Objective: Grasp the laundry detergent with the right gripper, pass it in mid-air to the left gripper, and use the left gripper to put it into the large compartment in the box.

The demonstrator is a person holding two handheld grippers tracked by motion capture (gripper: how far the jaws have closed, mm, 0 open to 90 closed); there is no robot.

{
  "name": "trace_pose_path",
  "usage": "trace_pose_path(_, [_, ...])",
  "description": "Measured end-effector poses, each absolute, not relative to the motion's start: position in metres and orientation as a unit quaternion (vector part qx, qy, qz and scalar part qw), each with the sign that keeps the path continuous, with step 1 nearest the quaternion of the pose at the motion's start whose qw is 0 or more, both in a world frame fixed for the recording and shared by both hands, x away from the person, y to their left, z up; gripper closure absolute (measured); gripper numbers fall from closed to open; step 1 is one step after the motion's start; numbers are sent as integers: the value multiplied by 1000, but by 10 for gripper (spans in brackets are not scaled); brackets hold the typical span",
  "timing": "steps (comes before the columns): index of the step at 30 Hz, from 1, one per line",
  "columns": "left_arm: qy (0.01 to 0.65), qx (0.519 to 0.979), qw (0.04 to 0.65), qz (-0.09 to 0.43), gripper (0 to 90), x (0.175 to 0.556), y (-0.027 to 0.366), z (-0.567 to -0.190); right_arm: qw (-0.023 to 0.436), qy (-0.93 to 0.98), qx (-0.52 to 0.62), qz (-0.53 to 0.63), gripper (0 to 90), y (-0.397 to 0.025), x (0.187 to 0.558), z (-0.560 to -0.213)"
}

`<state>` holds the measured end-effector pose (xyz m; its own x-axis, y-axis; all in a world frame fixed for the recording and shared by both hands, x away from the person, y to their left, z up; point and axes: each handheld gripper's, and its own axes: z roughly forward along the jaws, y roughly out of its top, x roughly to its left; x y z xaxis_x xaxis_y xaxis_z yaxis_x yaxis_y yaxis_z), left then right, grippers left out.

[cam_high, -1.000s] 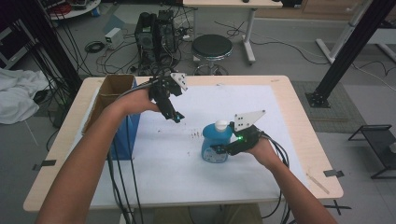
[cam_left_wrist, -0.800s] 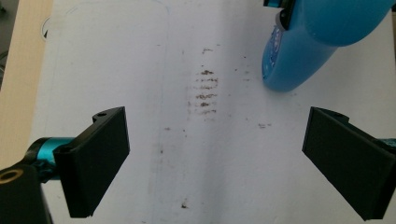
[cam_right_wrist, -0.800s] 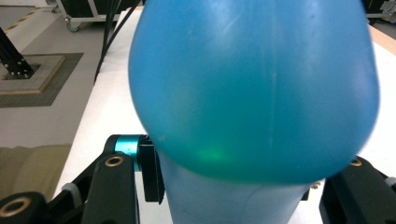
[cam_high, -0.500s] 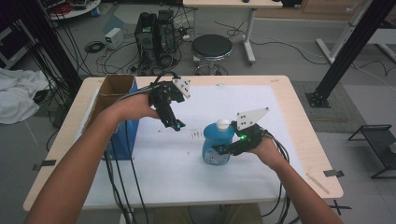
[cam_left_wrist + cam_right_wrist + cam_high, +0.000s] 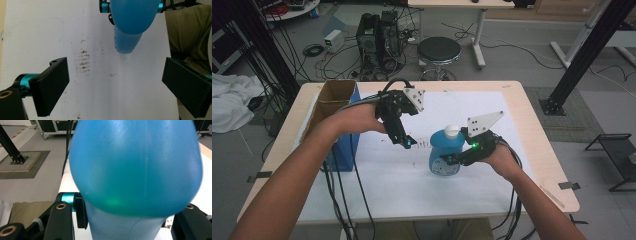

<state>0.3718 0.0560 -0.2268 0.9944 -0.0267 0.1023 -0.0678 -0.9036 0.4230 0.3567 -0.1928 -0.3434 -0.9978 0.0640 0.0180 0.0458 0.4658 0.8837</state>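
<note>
While the right gripper (image 5: 451, 159) clamps the lower body of the blue bottle (image 5: 445, 151) from the right in the high view, the bottle stands upright on the white sheet (image 5: 472, 200) near the table's middle, its white cap (image 5: 453, 131) on top. The left gripper (image 5: 404, 142) hangs just left of the bottle, tilted down, apart from it. A cardboard box with a blue side (image 5: 343, 145) sits well off at the table's left edge.

Seen from the left gripper view, the left gripper's jaws stand wide apart with nothing between them; the bottle (image 5: 132, 22) sits ahead at the top of the frame, over a patch of brown smudges (image 5: 83, 61) on the sheet.

Looking along the right gripper view, the bottle's belly (image 5: 136, 167) bulges close above the jaws, which press its narrower base on both sides.

I judge the step in hand to be bringing the left gripper onto the bottle's top. To do it well, keep the right grip firm and low so the bottle cannot tip or twist, raise the left jaws to cap height, centre them on the cap, then close squarely.
</note>
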Motion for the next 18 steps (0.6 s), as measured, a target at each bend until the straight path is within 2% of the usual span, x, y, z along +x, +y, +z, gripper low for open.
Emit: trace_pose_path(18, [-32, 981, 192, 26, 73, 359, 28, -215, 5, 880, 20, 474, 439, -172, 358, -329])
